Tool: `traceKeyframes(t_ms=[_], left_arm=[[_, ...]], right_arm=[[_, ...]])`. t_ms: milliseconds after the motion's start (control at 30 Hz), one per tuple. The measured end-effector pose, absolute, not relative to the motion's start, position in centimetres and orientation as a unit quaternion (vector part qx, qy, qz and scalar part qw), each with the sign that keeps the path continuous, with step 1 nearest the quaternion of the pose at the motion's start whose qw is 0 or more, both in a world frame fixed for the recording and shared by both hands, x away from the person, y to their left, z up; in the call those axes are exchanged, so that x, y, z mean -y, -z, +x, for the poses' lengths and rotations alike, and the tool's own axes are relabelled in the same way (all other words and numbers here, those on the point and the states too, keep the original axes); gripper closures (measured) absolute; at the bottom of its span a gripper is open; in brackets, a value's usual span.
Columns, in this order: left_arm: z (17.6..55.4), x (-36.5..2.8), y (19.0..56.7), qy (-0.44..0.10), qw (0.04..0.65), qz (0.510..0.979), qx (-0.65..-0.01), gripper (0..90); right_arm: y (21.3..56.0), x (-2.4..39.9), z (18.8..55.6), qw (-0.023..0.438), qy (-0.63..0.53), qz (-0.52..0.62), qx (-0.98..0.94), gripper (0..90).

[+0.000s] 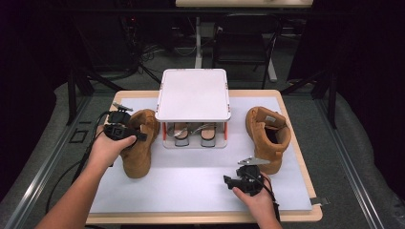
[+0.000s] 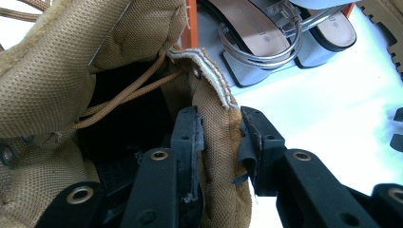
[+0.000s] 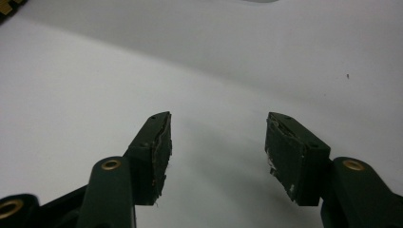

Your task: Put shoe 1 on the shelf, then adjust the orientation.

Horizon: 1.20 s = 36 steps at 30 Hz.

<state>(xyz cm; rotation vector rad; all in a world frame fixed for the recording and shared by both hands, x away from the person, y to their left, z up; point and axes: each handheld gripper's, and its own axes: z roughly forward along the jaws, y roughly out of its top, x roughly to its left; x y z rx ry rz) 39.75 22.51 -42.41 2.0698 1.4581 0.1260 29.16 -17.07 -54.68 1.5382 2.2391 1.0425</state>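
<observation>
No brand or writing can be read anywhere; a small pale tag sits inside the collar of the right boot, but its print is too small to make out.

The left gripper sits at the collar of the left boot, which stands on the white mat at the left of the table, just beside the small white shelf; the right boot stands at the far right of the mat, well apart from it. In the left gripper view the boot's padded collar edge runs between the two black jaws; the left jaw lies against the inside of the collar, while the right jaw seems to stand a little off the suede, so the grip looks slack rather than pressed, though the gap is hard to judge.

The right gripper rests low over the bare mat near the front edge, beside the toe of the right boot; its jaws stand wide apart with nothing between them.

The left gripper view shows the brown laces crossing the boot's dark opening and the silver-strapped sandals under the shelf by an orange post; the high view shows the sandals as a small pair beneath the shelf top.
</observation>
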Motion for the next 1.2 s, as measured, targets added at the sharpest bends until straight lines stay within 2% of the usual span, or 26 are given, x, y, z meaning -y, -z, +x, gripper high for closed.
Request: traceKeyframes(t_ms=[300, 667, 933, 1200], left_arm=[[39.5, -23.4, 41.7, -0.049, 0.316, 0.769, -0.553, 61.1], [38.4, -25.4, 39.7, -0.077, 0.323, 0.763, -0.555, 61.7], [37.3, -27.9, 38.4, -0.108, 0.33, 0.749, -0.565, 59.7], [37.3, -29.2, 38.5, -0.091, 0.335, 0.739, -0.577, 57.9]], right_arm=[[54.6, 17.1, 29.1, 0.123, -0.353, 0.525, -0.765, 43.2], [53.4, 16.8, 28.9, 0.141, -0.332, 0.516, -0.777, 48.3], [51.5, 18.1, 29.0, 0.128, -0.327, 0.528, -0.773, 50.0], [49.9, 18.6, 28.4, 0.129, -0.313, 0.524, -0.781, 49.9]])
